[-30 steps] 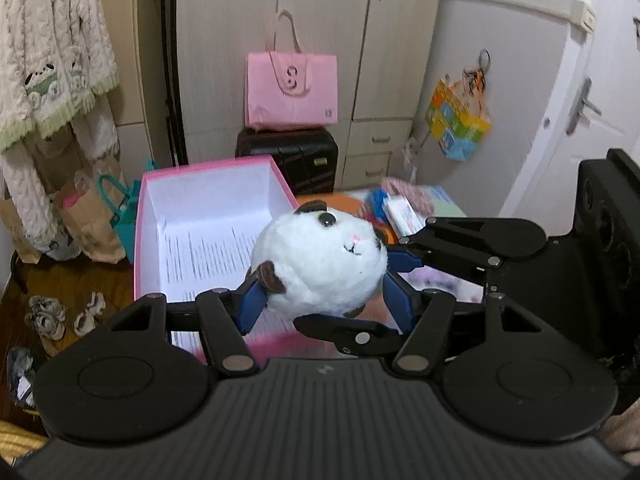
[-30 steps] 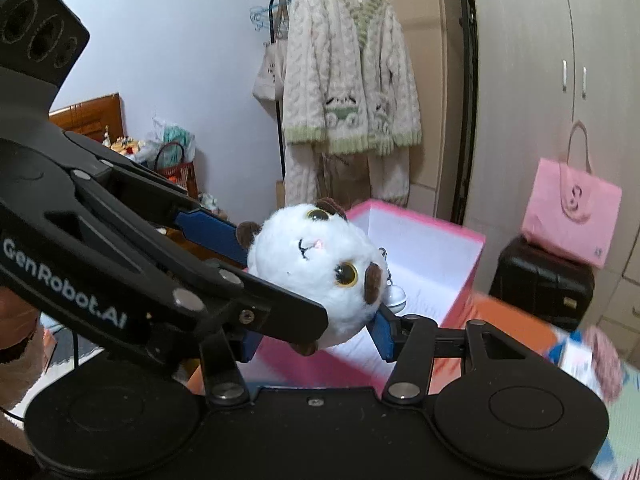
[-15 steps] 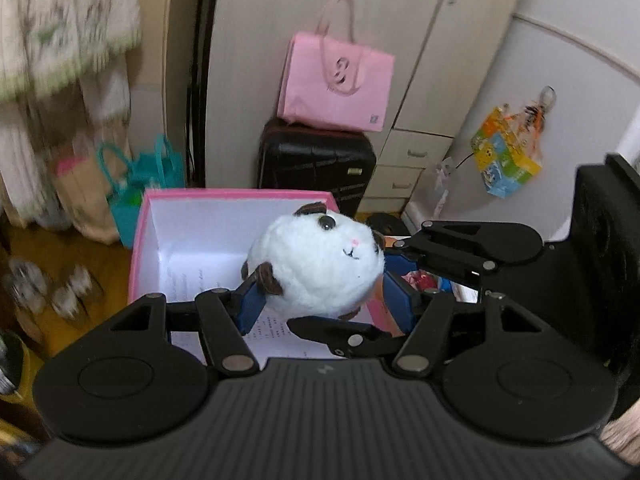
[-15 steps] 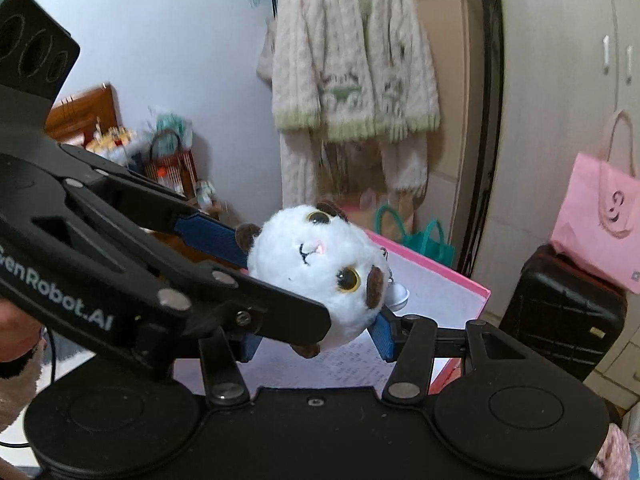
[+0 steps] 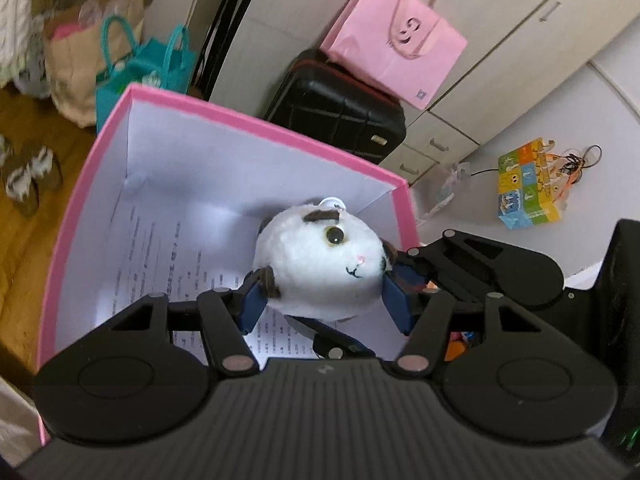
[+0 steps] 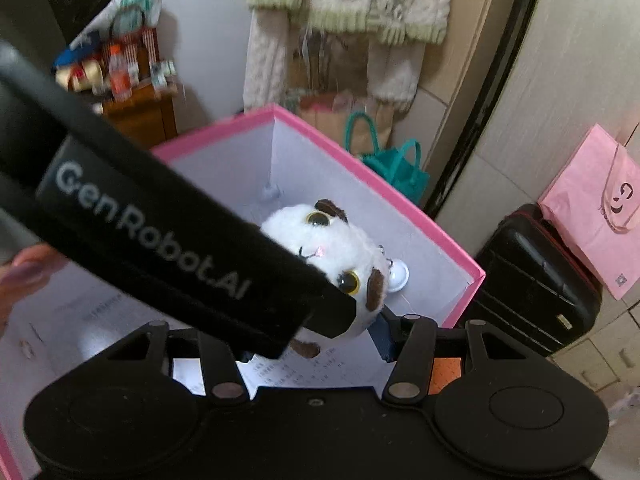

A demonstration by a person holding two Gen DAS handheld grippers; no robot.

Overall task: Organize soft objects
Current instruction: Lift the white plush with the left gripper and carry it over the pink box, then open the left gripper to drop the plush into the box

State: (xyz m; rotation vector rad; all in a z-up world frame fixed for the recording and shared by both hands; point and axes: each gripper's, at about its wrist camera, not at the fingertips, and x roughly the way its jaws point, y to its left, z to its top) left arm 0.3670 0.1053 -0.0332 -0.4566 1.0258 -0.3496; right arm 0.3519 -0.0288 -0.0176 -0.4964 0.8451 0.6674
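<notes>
A round white plush toy [image 5: 320, 268] with brown ears and big eyes is clamped from both sides. My left gripper [image 5: 324, 300] is shut on it and holds it above the inside of a pink box [image 5: 256, 124] lined with white printed paper. My right gripper [image 6: 316, 336] is also shut on the same plush toy [image 6: 340, 252], above the same pink box [image 6: 404, 204]. The left gripper's black body crosses the right wrist view and hides the right gripper's left finger. A small white round tag hangs from the toy.
A pink bag [image 5: 396, 44] stands on a black suitcase [image 5: 340, 108] behind the box, by a wardrobe. Teal bags [image 5: 140, 68] and slippers [image 5: 28, 172] lie on the wooden floor at left. A knitted cardigan [image 6: 348, 0] hangs behind. A colourful bag [image 5: 528, 180] hangs at right.
Both grippers, still shut on the plush toy, have moved forward and tilted down, so the toy now hangs over the inside of the pink box.
</notes>
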